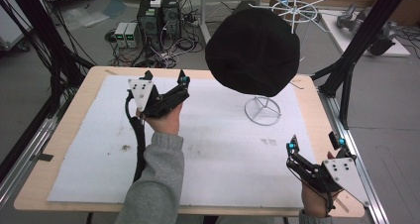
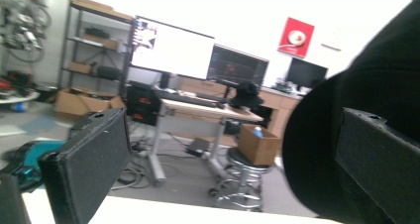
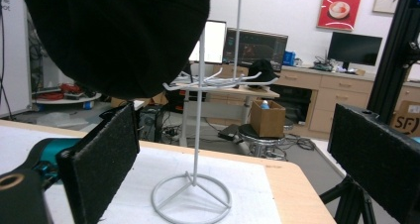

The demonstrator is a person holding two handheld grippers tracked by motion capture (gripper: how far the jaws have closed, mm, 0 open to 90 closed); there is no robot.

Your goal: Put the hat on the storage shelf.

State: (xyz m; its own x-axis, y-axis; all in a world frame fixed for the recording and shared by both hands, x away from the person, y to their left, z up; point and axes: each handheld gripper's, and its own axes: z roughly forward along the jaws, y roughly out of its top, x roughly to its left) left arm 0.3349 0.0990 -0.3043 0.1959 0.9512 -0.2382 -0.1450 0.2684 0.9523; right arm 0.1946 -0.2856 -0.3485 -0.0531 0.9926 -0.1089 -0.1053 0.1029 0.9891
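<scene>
Both grippers' jaws gape empty, left gripper beside black hat on white stand.

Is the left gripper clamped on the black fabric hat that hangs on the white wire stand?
No: the left gripper has its jaws open beside the black fabric hat, nothing between them.

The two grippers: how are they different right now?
The left gripper is up near the black hat on the white stand; the right gripper sits back by the table edge. The left has a bare grey plate; the right's shows dots. Both are open and hold nothing.
</scene>
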